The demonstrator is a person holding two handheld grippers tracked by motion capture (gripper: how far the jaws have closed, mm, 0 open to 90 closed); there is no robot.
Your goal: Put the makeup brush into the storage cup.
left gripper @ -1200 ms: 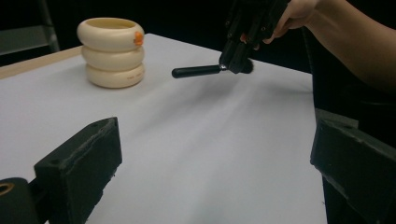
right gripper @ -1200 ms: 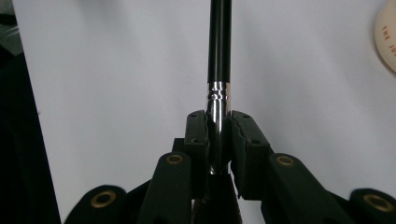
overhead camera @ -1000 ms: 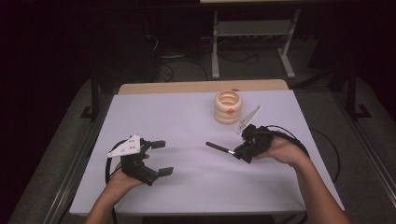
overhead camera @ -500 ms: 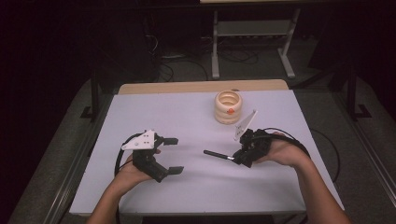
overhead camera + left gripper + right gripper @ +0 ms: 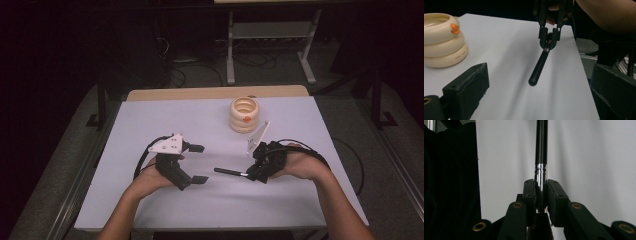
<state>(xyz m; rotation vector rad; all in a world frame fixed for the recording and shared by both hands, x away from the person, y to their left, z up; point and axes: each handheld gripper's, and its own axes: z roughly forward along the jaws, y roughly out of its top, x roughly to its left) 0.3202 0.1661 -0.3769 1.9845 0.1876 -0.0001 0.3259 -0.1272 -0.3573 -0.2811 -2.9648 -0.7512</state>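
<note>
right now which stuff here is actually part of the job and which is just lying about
In the job:
- brush, its metal collar clamped in the right hand-held gripper, black handle pointing at the left one
- left hand-held gripper, jaws open, facing the handle

Lying about:
- stack of cream rings with an orange mark, at the table's far side, untouched

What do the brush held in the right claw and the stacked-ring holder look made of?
Brush: handle looks like glossy black plastic or lacquered wood; its collar is mirror-bright, probably metal. Ring holder: smooth cream surface with soft highlights, likely plastic or glazed ceramic.
</note>
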